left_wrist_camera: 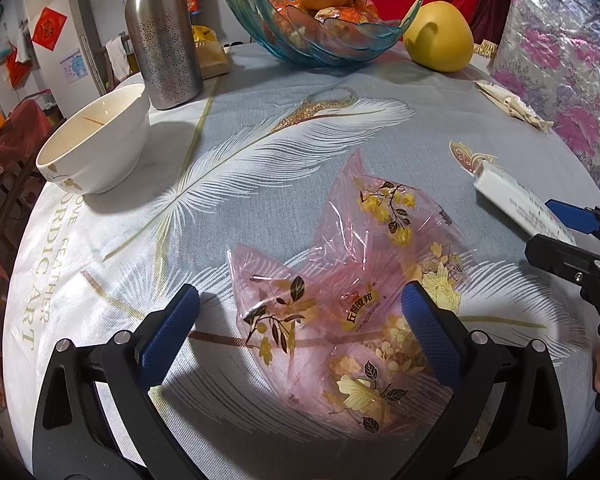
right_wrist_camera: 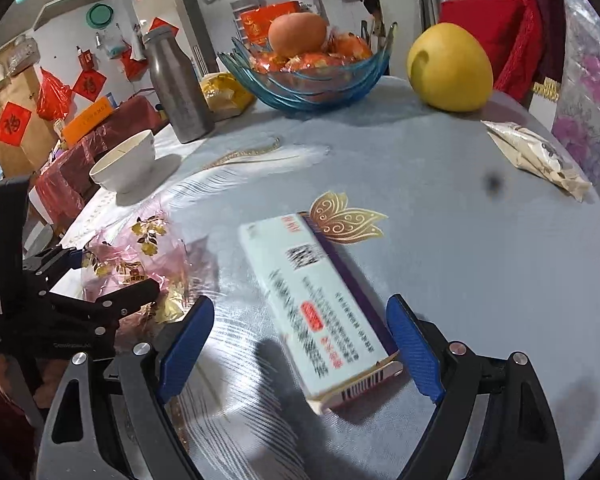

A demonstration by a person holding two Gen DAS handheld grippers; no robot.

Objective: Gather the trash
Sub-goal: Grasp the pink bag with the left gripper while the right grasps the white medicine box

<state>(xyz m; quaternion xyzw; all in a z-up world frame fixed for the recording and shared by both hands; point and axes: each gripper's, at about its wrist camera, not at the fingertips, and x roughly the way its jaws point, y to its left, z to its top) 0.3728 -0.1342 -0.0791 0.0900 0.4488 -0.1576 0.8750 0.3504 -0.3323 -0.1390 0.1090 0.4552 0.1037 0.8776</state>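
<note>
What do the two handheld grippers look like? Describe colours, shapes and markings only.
The left gripper and right gripper match: glossy black curved plastic arms with slot cutouts, round silver pivot bolts, and blue textured fingertip pads. The left gripper's body carries small, unreadable white lettering. No cables show.

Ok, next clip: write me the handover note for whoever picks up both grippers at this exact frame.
Left gripper: open, jaws either side of the pink flowered wrapper, not closed on it.
Right gripper: open, straddling the near end of the white medicine box; no grip yet.
Both items lie on the feather-print tablecloth. A third piece, the beige sachet, sits at the far right edge near the yellow pomelo.
Done: nothing collected that I can see; no bin in view.
Left: close on wrapper and box, remove them, then fetch the sachet. The white bowl, steel bottle and fruit dish look like non-trash.
</note>
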